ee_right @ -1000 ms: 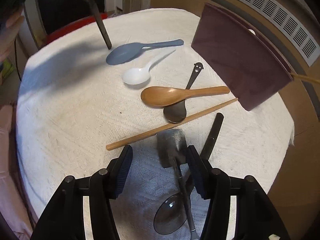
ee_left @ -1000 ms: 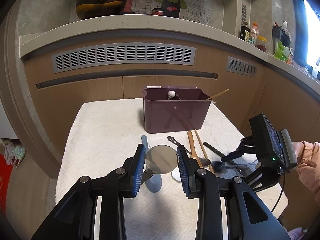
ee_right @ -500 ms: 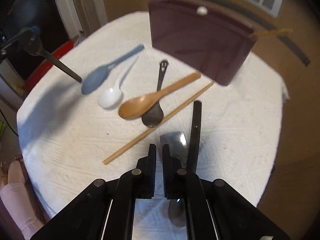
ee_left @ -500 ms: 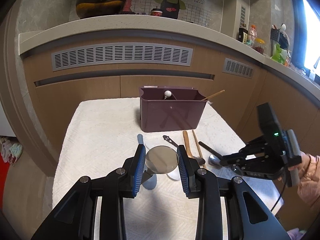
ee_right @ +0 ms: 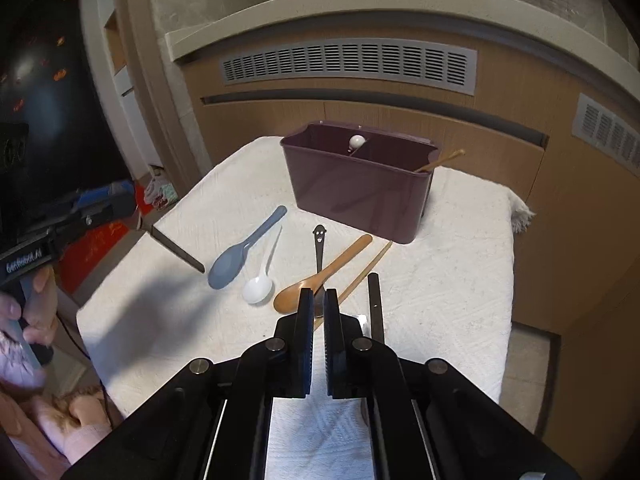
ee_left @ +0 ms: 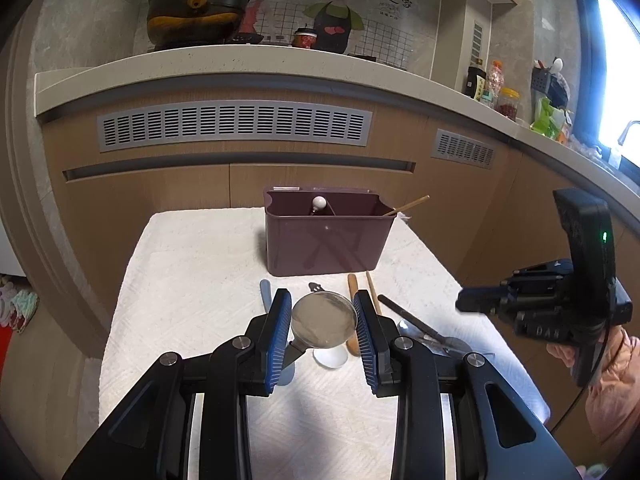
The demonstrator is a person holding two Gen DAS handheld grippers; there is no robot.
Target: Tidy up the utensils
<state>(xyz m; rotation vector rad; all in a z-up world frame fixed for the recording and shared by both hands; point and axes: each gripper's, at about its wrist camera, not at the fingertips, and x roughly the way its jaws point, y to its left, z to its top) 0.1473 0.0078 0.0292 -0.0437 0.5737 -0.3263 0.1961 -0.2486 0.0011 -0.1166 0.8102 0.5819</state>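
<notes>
The left tool (ee_left: 323, 326) is clamped on a metal ladle (ee_left: 323, 320), its blue-padded fingers (ee_left: 280, 330) pressing on either side of the round, dull-silver bowl; the dark handle slants down and away beneath the left finger. The ladle is lifted clear of the table (ee_left: 192, 264), which is covered in a white textured cloth.

Just beyond the tool lie a pale blue plastic spoon (ee_left: 265, 289), a white spoon (ee_left: 330, 357) below the ladle bowl, a wooden spoon (ee_left: 352, 283) and a single wooden chopstick (ee_left: 372, 290). Farther ahead stands a deep purple utensil bin (ee_left: 326, 242), with a white-knobbed utensil and a wooden stick leaning inside.

The right tool (ee_right: 316, 312) has its fingers nearly together with only a narrow slit between them; whether anything is caught in that slit cannot be told. Directly past its tips sit the wooden spoon (ee_right: 320, 278) and a small dark spoon with a smiley-face handle (ee_right: 319, 240). To its right lies a black-handled utensil (ee_right: 375, 304); to its left are the white spoon (ee_right: 260, 286) and blue spoon (ee_right: 240, 256). The bin (ee_right: 356, 192) stands beyond them.
</notes>
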